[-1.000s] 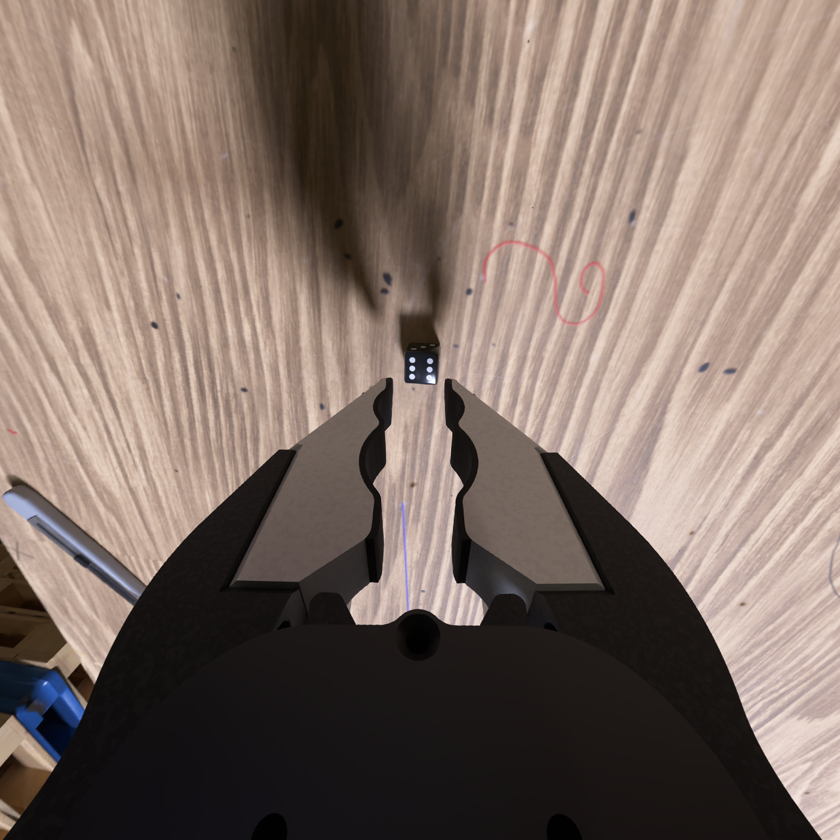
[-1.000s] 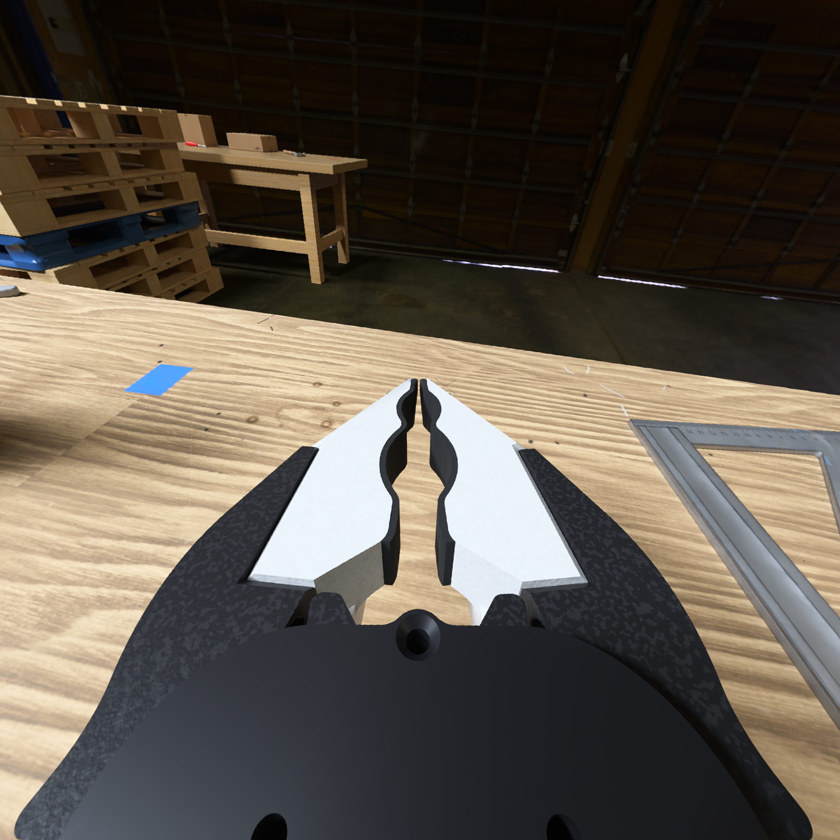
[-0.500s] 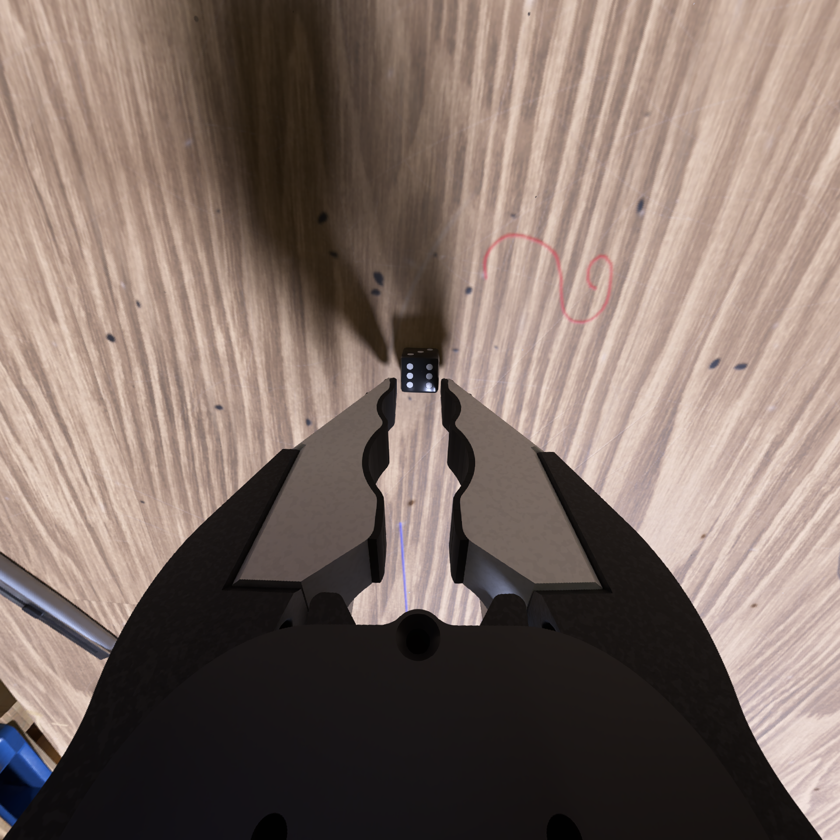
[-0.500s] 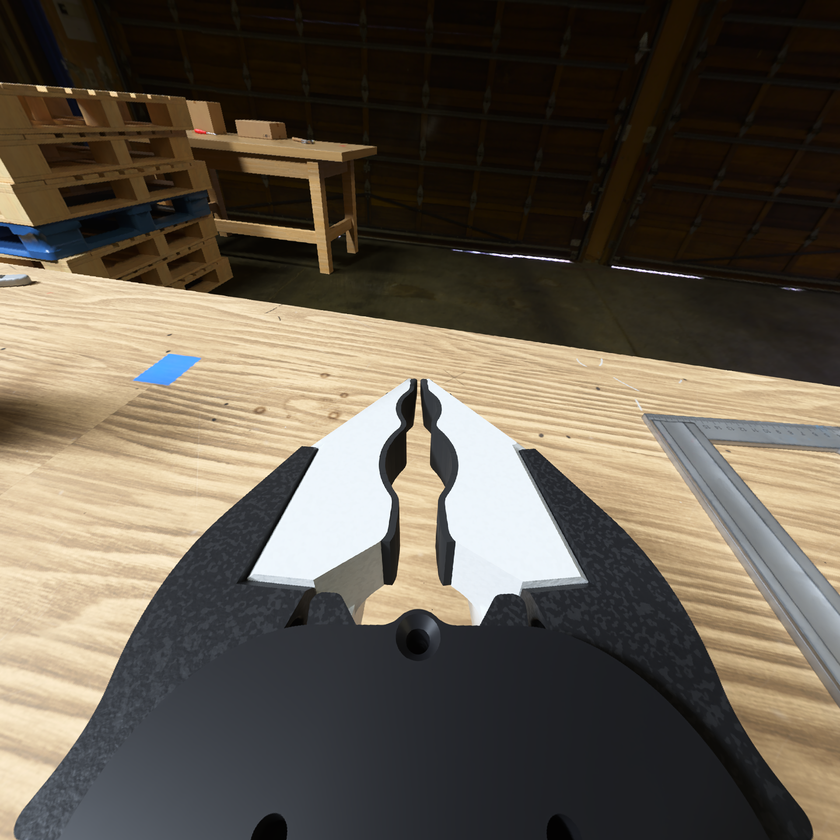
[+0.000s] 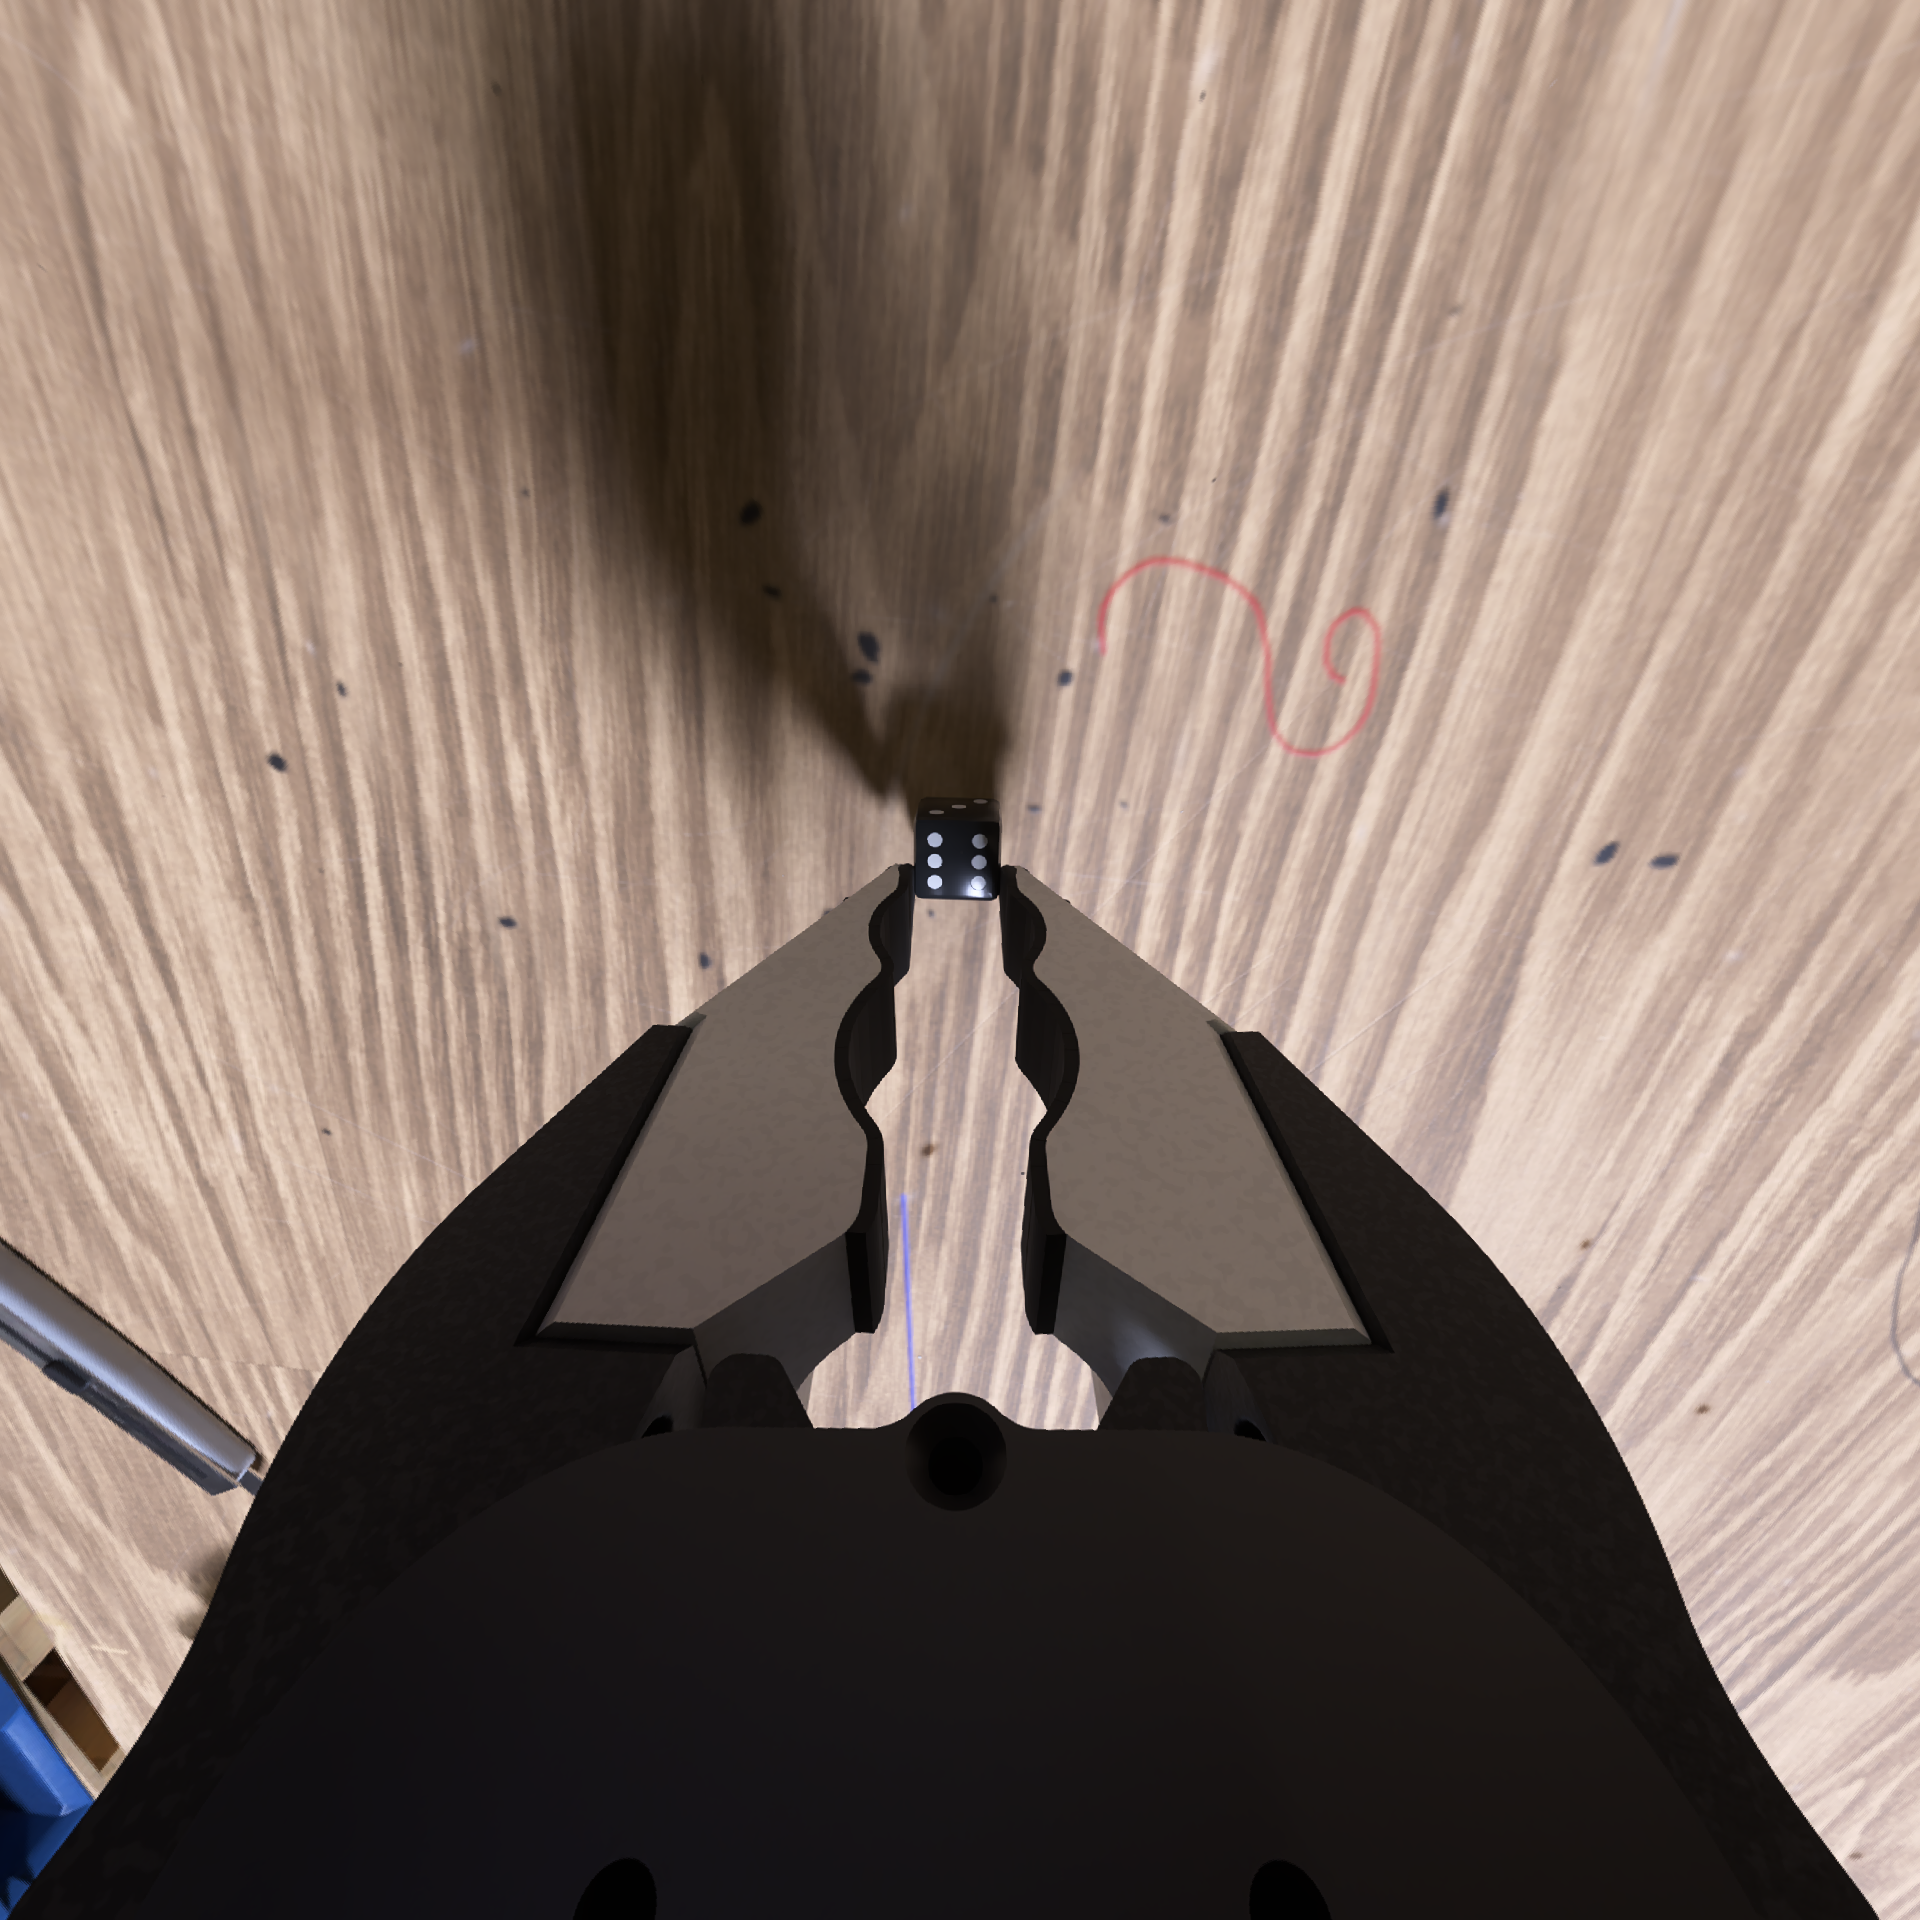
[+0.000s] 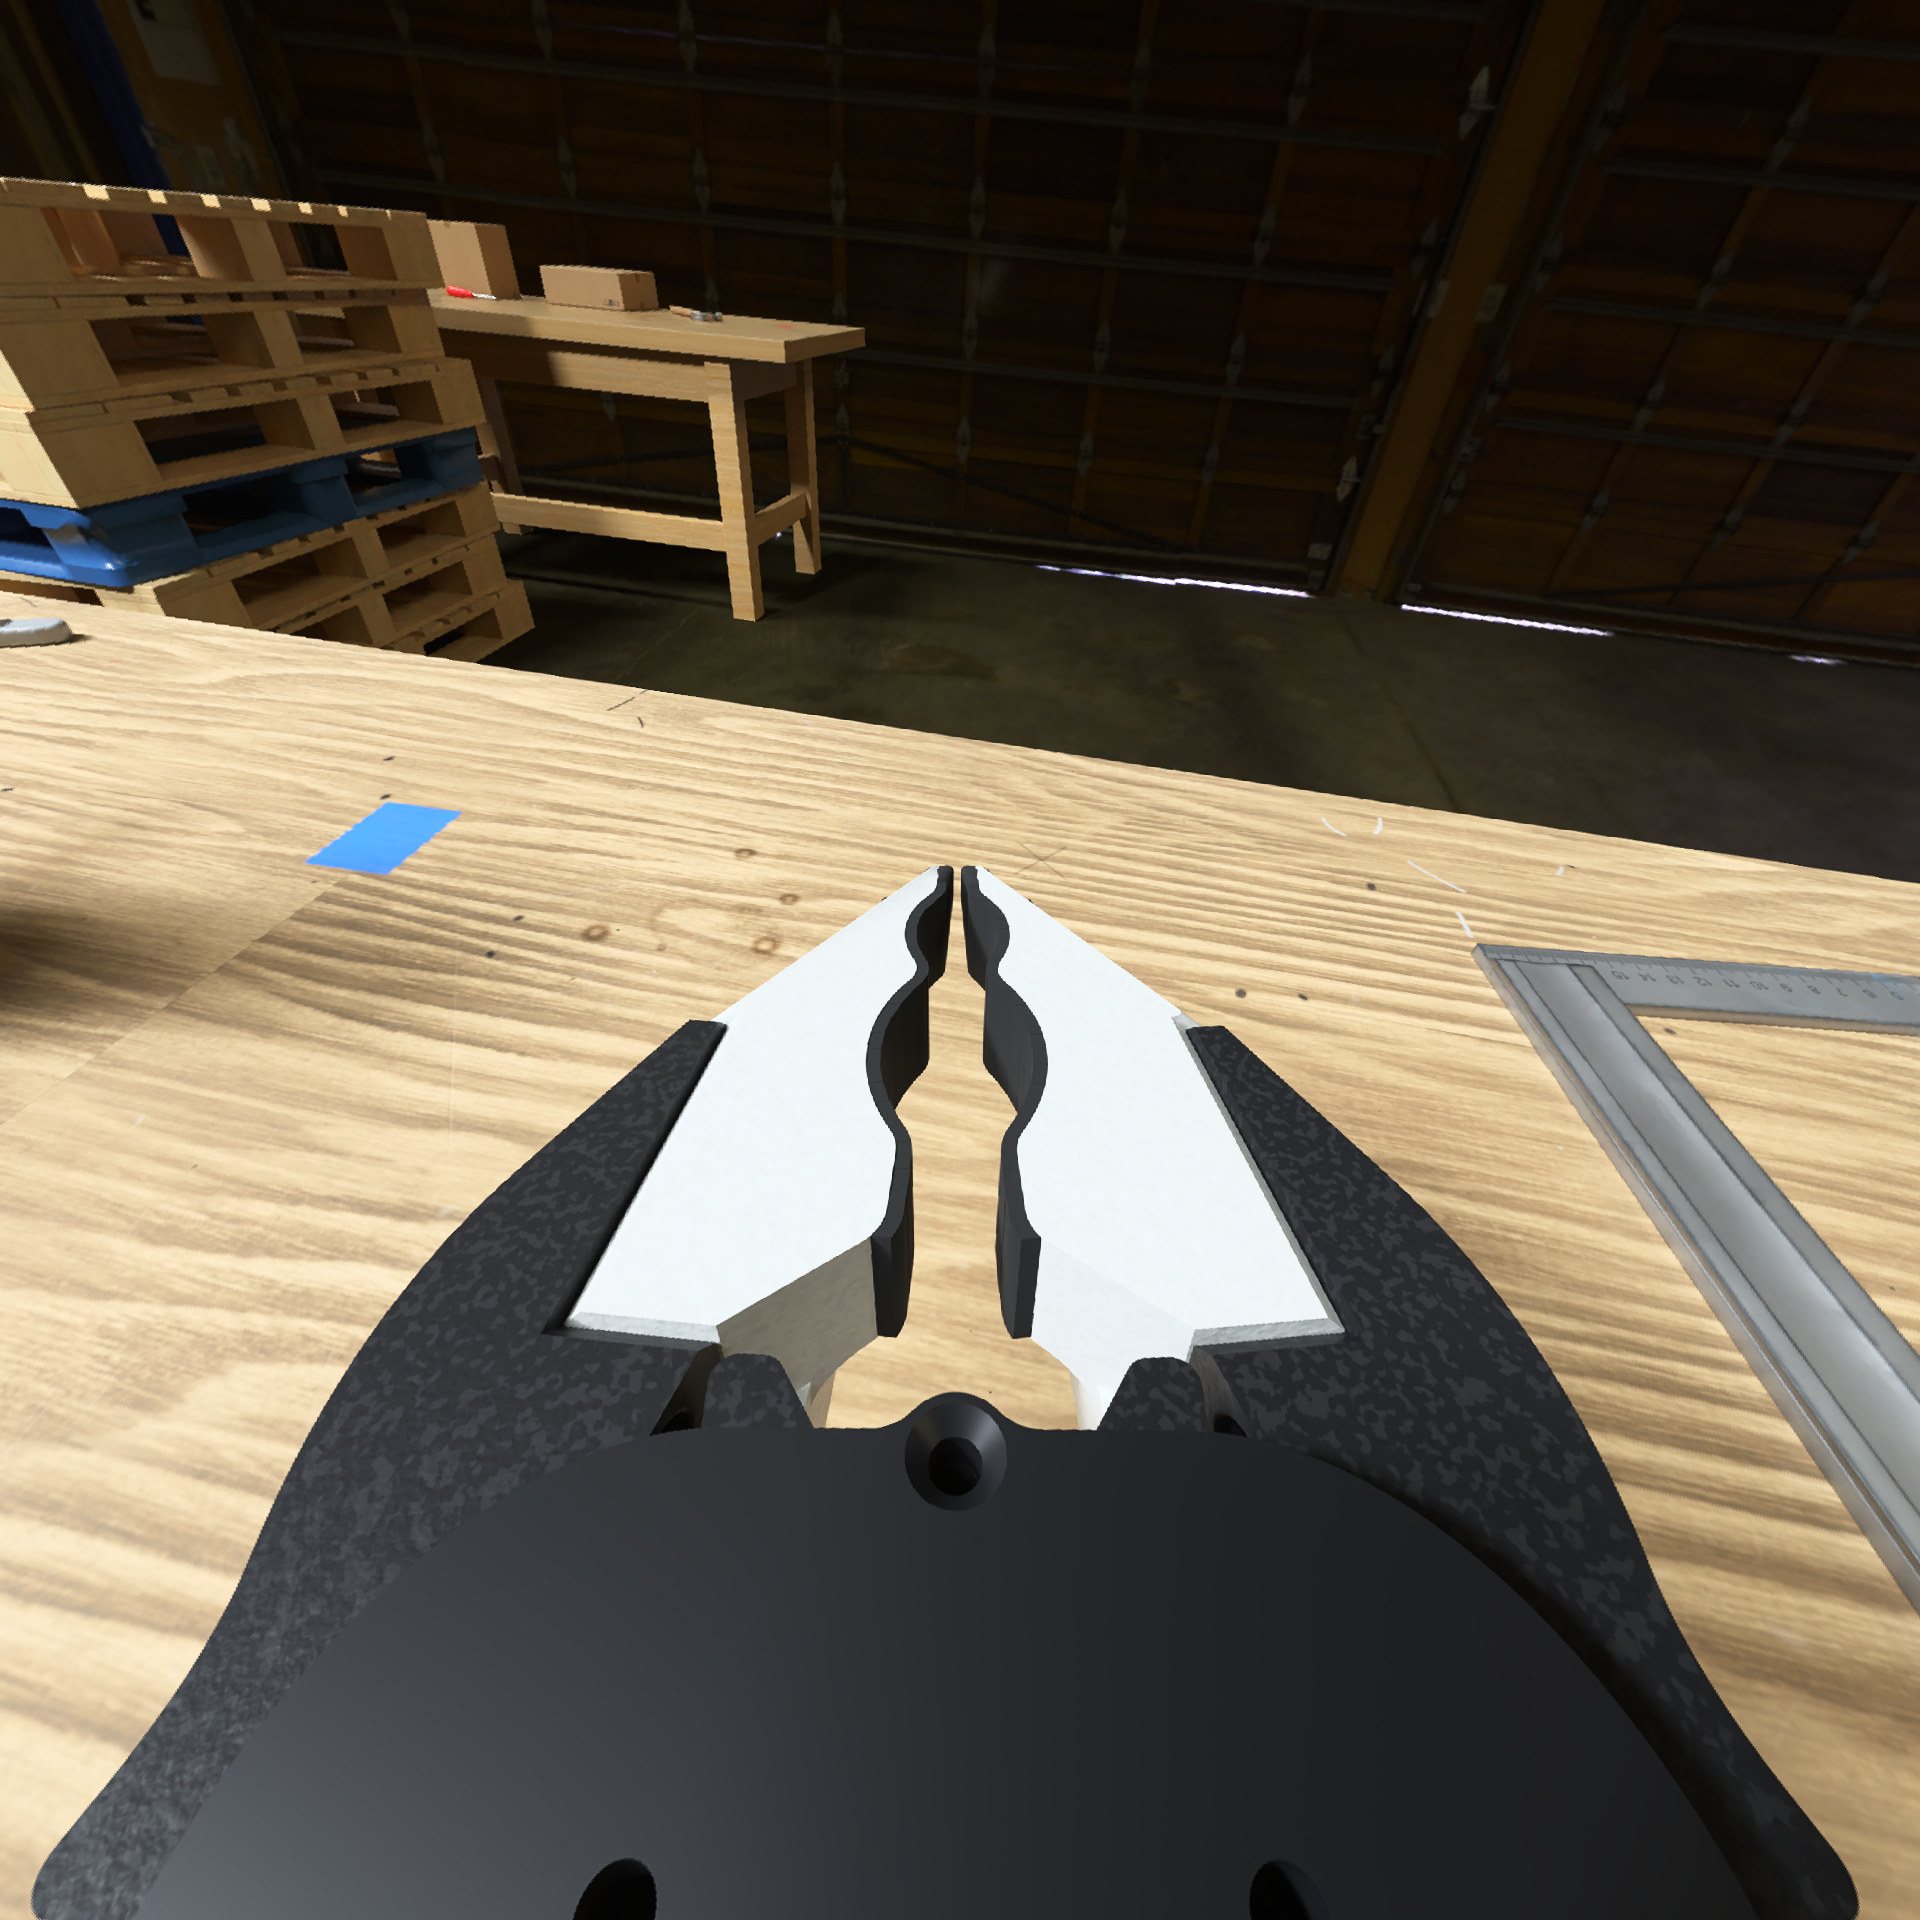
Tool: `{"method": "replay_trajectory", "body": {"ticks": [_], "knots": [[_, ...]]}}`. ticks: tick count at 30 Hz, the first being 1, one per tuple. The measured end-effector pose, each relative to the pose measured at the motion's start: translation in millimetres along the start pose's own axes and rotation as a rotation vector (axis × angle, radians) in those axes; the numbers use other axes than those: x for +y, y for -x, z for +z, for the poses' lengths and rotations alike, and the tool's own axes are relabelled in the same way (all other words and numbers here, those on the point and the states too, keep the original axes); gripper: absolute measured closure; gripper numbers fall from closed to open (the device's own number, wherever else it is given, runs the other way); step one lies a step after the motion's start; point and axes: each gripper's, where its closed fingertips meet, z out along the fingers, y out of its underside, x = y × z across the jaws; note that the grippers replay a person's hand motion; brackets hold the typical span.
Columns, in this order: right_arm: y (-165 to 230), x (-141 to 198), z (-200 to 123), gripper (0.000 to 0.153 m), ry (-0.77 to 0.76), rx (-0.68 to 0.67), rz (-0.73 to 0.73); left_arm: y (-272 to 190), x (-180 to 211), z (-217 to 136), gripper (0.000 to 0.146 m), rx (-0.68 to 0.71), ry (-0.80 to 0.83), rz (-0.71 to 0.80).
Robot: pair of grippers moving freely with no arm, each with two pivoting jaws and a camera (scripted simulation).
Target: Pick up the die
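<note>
The die (image 5: 957, 850), black with white pips, sits on the wooden table (image 5: 1455, 364) just above the middle of the left wrist view, its six-pip face turned toward the camera. It lies right at the tips of the left gripper (image 5: 957, 896), whose fingers are parted by about the die's own width, one tip at each lower corner of the cube. Whether the tips already touch its sides cannot be told; they are not yet closed on it. This spacing looks chosen so the flat tips can slide down either side of the cube and pinch two opposite faces squarely. The gripper's shadow falls across the table beyond the die, toward the top of the frame. A red scribble (image 5: 1247, 649) lies to the die's upper right, well clear of the approach, and a grey pen-like tool (image 5: 114, 1371) lies at the lower left edge.

The right gripper (image 6: 956, 878) has its tips almost together and holds nothing. It hangs above another part of the table, apparently kept out of the way, with a blue tape patch (image 6: 382, 837) at middle left and a metal square (image 6: 1683, 1122) at the right edge.
</note>
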Motion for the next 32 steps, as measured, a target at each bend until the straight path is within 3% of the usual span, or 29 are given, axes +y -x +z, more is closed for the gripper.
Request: {"method": "replay_trajectory", "body": {"ticks": [8,19,32], "knots": [[2,0,0,0.151,-0.001,-0.003,-0.009,-21,-26,-20,0.13,-0.015,-0.062,0.039],[2,-3,-2,0.151,-0.008,0.0,-0.014,-53,-64,-20,0.13,-0.005,-0.095,0.128],[2,-2,-1,0.151,-0.002,0.0,-0.022,4,7,-19,0.13,-0.04,-0.004,-0.053]]}}
